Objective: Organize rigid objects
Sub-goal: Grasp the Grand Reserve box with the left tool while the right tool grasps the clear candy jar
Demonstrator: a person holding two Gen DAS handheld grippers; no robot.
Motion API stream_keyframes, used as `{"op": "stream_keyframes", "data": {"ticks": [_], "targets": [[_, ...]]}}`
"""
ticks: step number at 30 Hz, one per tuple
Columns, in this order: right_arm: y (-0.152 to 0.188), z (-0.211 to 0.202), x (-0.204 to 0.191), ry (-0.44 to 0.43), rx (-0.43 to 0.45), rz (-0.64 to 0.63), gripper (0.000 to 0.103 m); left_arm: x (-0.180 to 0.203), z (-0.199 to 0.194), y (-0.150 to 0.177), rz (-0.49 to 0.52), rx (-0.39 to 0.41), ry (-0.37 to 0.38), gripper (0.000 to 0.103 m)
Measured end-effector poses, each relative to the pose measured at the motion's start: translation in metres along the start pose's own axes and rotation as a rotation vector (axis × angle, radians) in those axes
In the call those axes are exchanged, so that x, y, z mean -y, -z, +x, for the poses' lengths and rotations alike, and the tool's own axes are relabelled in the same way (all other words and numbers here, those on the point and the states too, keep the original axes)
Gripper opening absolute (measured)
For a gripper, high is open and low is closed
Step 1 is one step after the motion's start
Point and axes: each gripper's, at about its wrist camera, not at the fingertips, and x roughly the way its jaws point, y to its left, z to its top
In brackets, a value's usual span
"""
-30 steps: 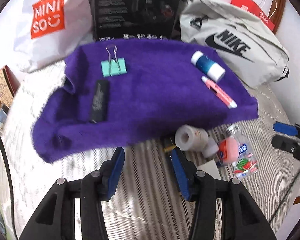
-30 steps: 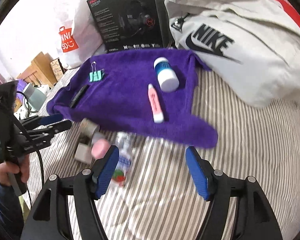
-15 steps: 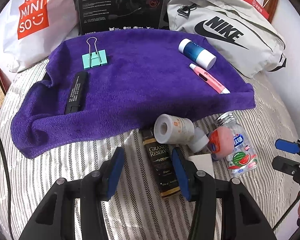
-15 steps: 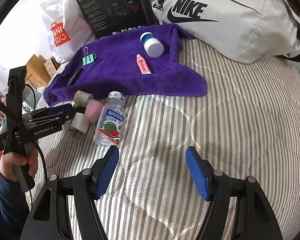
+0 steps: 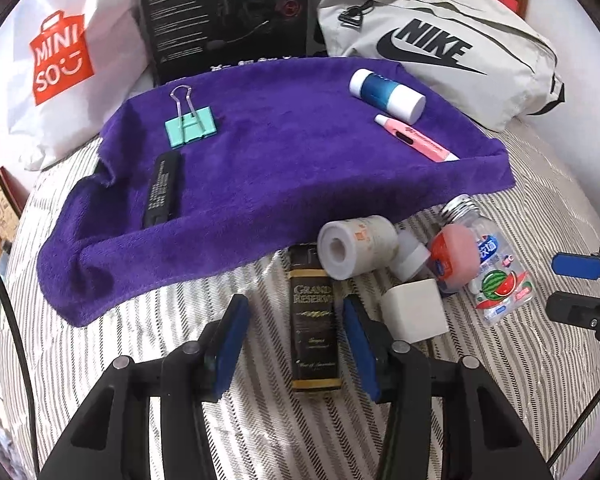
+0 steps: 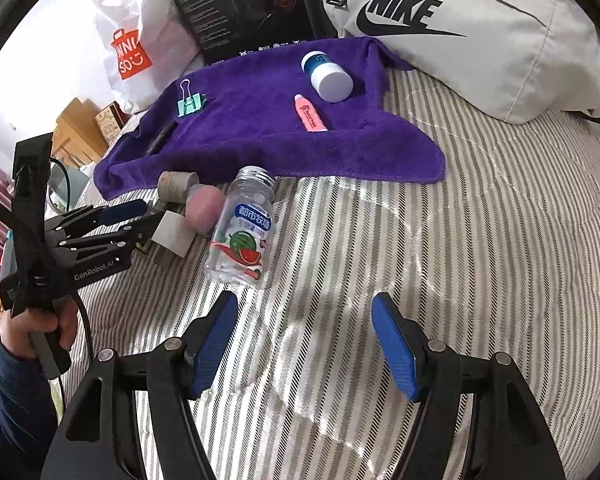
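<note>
My left gripper points down at the striped bed, its jaws closing around a dark "Grand Reserve" box; the left pad stands apart from it. Beside the box lie a tape roll, a white cube, a pink sponge and a clear watermelon-label bottle. My right gripper is open and empty just short of that bottle. A purple towel holds a green binder clip, a black stick, a blue-white bottle and a pink tube.
Behind the towel stand a white Miniso bag, a black headset box and a grey Nike bag. A hand holds the left gripper at the bed's left edge. Bare striped bedding lies to the right.
The left view has drawn back, and the dark box now lies between the left fingers, which have narrowed a little. The right gripper has sunk toward the bed, closer to the clear bottle.
</note>
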Motion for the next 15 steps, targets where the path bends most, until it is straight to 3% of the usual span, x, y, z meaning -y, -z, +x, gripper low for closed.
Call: {"op": "stream_keyframes", "data": {"ticks": [2, 15], "targets": [[-0.001, 0.001, -0.002, -0.009, 0.004, 0.003, 0.069, 0.004, 0.000, -0.001, 0.017, 0.003, 0.017, 0.024], [-0.030, 0.021, -0.031, -0.030, 0.003, -0.024, 0.069, -0.011, -0.004, 0.004, -0.017, 0.001, 0.036, 0.023]]}}
